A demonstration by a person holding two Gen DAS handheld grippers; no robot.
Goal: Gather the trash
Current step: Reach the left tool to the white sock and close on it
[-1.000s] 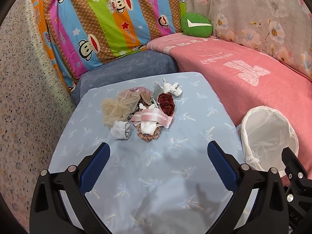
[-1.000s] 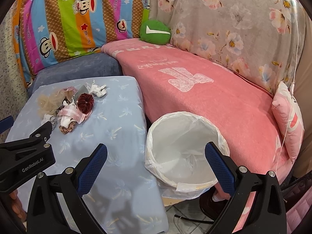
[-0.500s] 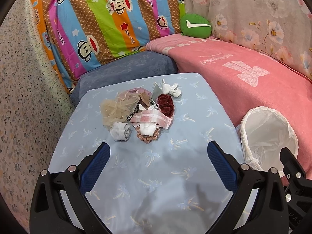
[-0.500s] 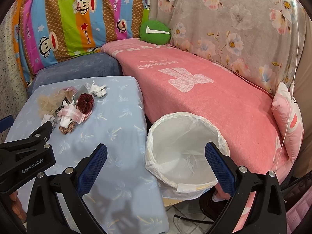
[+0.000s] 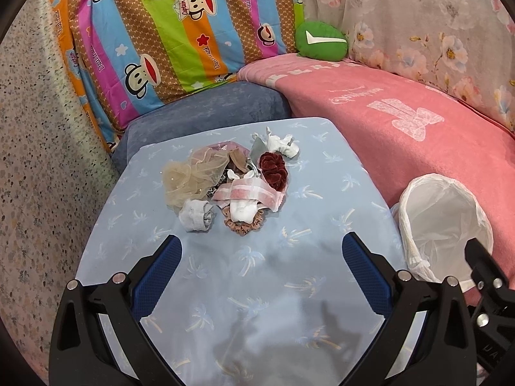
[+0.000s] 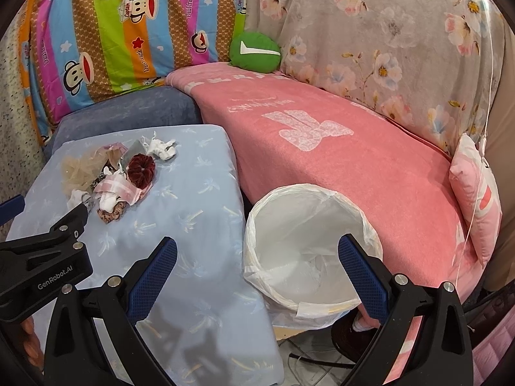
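Observation:
A pile of trash (image 5: 231,180) lies at the far middle of the light-blue table (image 5: 257,289): beige netting (image 5: 190,177), a dark red scrunchie (image 5: 273,170), a pink-and-white strip (image 5: 248,193), a grey roll (image 5: 198,215), white crumpled tissue (image 5: 280,143). The pile also shows in the right wrist view (image 6: 119,173). A white-lined bin (image 6: 305,244) stands right of the table, below the pink couch; it also shows in the left wrist view (image 5: 441,225). My left gripper (image 5: 260,270) is open and empty, short of the pile. My right gripper (image 6: 257,267) is open and empty above the bin's near rim.
A pink blanket (image 6: 338,148) covers the couch on the right. A green cushion (image 6: 254,53) and striped monkey-print bedding (image 5: 177,32) lie at the back. A grey-blue cushion (image 5: 206,109) sits behind the table. A speckled wall (image 5: 35,160) is on the left.
The left gripper has drifted slightly; the pile sits a touch nearer in its view. Both grippers stay open and empty.

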